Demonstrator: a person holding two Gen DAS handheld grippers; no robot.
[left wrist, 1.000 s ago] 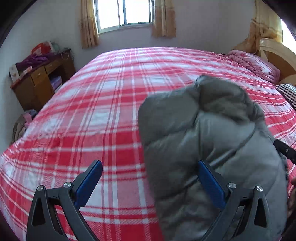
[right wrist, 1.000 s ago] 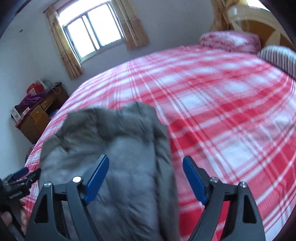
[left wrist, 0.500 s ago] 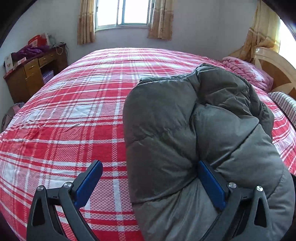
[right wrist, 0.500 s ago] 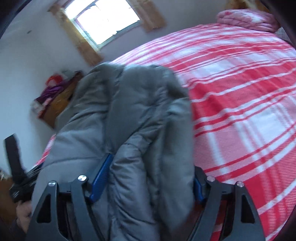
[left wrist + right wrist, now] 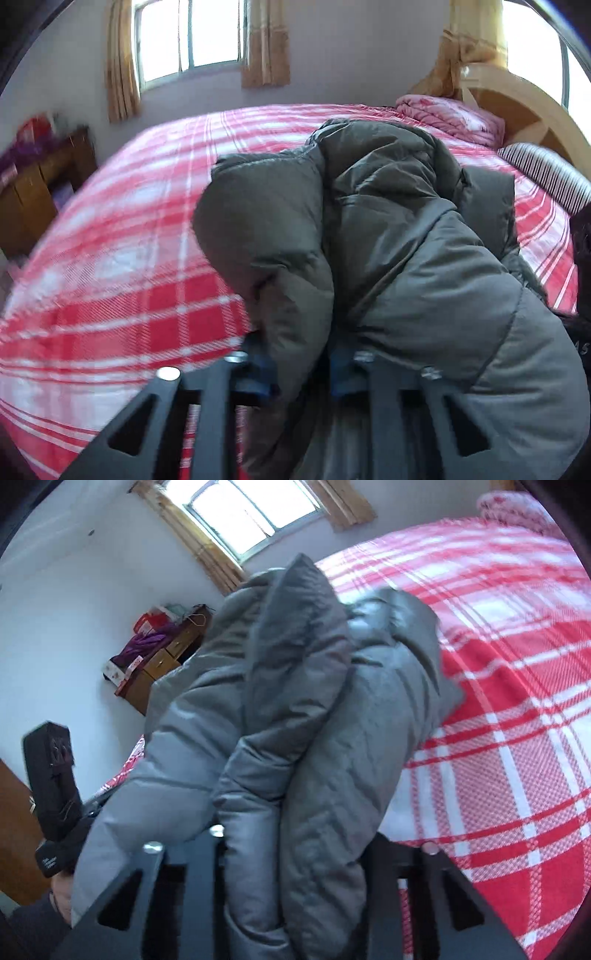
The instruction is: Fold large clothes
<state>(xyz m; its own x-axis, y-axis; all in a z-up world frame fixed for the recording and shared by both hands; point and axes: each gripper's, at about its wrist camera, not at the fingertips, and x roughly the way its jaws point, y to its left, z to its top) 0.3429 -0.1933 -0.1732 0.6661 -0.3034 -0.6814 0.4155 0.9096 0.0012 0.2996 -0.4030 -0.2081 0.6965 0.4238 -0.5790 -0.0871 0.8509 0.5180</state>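
Note:
A grey puffy down jacket [image 5: 388, 236] is bunched up over the red-and-white plaid bed [image 5: 140, 236]. My left gripper [image 5: 301, 369] is shut on a fold of the jacket near its lower left edge, and the blue pads press the fabric from both sides. In the right wrist view the jacket [image 5: 295, 716] rises in front of the camera, lifted off the bed [image 5: 517, 686]. My right gripper [image 5: 295, 849] is shut on a thick bundle of the jacket, and the fabric hides its pads. The left gripper's handle [image 5: 53, 775] shows at the left.
A folded pink quilt [image 5: 450, 114] and a striped pillow [image 5: 546, 173] lie at the wooden headboard [image 5: 517, 107]. A wooden dresser [image 5: 33, 184] with clutter stands by the wall under the window [image 5: 192, 37]. The dresser [image 5: 159, 664] also shows in the right wrist view.
Both grippers have closed on the jacket; they were open a second ago. The jacket has been gathered and lifted off the bed, and both cameras have moved in close to it.

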